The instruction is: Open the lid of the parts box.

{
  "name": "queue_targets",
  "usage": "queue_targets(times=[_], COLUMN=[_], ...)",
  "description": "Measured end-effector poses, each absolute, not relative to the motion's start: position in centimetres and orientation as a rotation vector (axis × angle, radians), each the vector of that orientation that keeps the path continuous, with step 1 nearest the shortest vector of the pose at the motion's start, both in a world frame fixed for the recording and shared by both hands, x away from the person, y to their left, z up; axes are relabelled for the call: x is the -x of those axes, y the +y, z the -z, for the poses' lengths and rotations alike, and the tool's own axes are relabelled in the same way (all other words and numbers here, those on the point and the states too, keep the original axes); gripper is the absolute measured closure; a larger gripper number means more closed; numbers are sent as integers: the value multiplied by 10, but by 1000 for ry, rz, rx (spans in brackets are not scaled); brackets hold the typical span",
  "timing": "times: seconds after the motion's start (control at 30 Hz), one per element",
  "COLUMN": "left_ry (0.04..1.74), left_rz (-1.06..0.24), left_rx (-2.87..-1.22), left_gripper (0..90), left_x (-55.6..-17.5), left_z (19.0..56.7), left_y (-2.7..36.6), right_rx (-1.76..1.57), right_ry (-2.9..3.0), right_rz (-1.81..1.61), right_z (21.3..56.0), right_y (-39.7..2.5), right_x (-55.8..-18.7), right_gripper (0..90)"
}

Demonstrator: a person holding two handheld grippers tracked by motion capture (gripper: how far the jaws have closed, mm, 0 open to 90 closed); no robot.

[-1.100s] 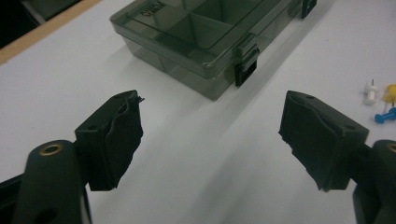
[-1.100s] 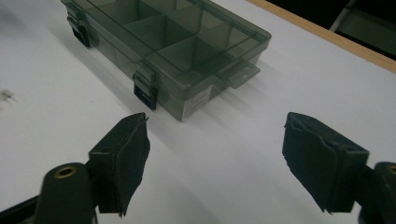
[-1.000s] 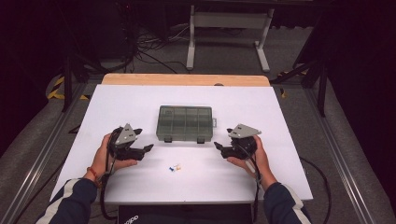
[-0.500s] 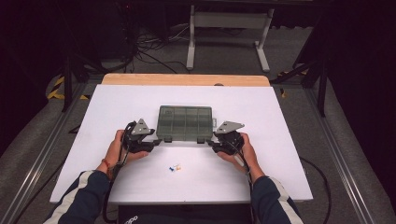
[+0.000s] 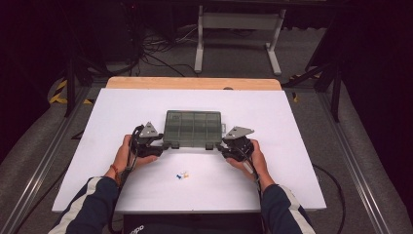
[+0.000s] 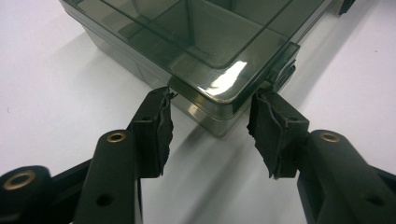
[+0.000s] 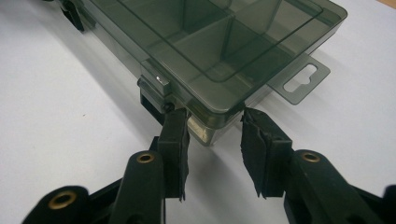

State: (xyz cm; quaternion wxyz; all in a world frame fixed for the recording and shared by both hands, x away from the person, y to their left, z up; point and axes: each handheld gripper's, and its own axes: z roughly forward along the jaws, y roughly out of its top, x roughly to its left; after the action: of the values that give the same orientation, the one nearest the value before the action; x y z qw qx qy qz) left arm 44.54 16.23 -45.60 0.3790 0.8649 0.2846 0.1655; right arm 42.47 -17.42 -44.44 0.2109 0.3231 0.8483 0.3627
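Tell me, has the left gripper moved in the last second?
Yes. The left gripper has moved forward and inward, from open table to the near left corner of the box.

Your compartment box (image 5: pixel 193 127) sits mid-table (image 5: pixel 292 117), with your left gripper (image 5: pixel 157 146) at its near left corner, your right gripper (image 5: pixel 225 148) at its near right corner, and a few small parts (image 5: pixel 182 174) on the table nearer you, between your hands.
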Motion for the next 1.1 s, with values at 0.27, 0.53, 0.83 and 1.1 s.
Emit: queue_targets(times=[0.27, 0.53, 0.83, 1.1], left_ry=[719, 712, 718, 718], left_rz=[-410, -410, -403, -414], left_rx=[-2215, -2222, -2231, -2231], left_gripper=[521, 535, 553, 582], left_x=[-445, -446, -445, -445], left_z=[456, 457, 456, 456], left_y=[163, 163, 162, 163], right_rx=[-904, -906, -901, -908], right_ry=[2356, 2348, 2351, 2341], right_rz=[-1027, -1032, -996, -1001], right_z=[444, 443, 444, 444], right_y=[-175, -175, -173, -173], right_x=[-423, -423, -422, -421], right_gripper=[615, 624, 646, 655])
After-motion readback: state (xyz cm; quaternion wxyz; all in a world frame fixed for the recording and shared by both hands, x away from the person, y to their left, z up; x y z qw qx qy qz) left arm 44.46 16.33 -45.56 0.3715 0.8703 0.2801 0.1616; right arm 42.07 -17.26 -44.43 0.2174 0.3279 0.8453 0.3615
